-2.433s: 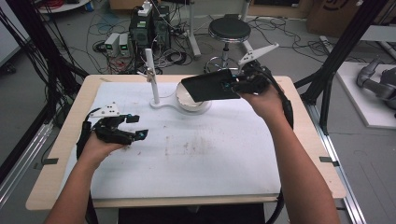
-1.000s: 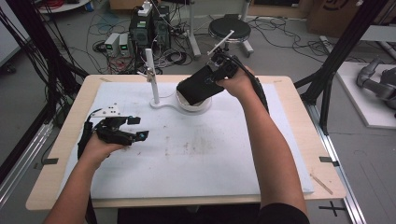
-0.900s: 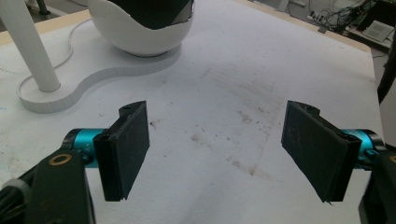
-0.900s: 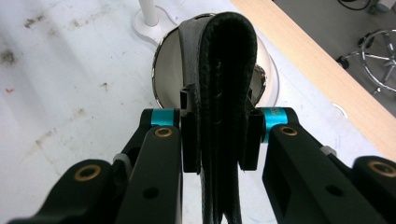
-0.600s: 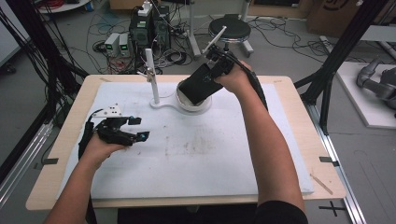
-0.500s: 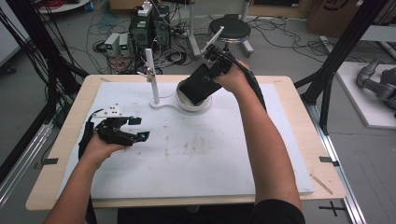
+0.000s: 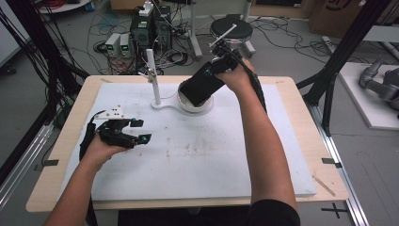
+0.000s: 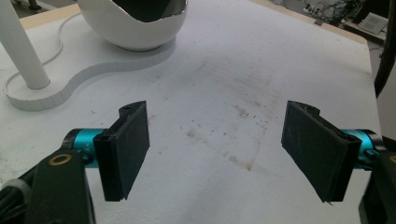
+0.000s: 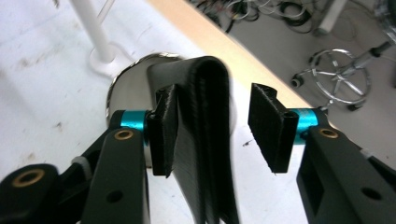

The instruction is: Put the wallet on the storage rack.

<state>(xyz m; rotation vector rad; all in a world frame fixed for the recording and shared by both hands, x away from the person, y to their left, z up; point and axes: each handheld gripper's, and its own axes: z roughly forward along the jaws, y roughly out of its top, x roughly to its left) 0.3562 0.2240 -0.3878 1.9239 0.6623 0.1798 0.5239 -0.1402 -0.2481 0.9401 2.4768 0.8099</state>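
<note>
A black folded leather piece, like a wallet (image 7: pixel 200 87), stands tilted with its lower end in the white bowl (image 7: pixel 194 107). My right gripper (image 7: pixel 219 65) is at its upper end, and its jaws have just been opening. In the right gripper view the black piece (image 9: pixel 205 140) leans on the left pad, with a clear gap to the right pad (image 9: pixel 268 130), so my right gripper (image 9: pixel 217 133) is open. My left gripper (image 7: pixel 141 131) rests open over the mat at the left, with nothing between its jaws (image 8: pixel 219 149).
The bowl (image 8: pixel 135 28) sits on a white base with a thin upright post (image 7: pixel 151 75) beside it. A white mat (image 7: pixel 197 160) covers the wooden table. Cables, boxes and a stool stand on the floor beyond the far edge.
The right hand swung the black piece from level beside the bowl to tilted, with its end down in the bowl, and the jaws came apart. The left gripper stayed put.
</note>
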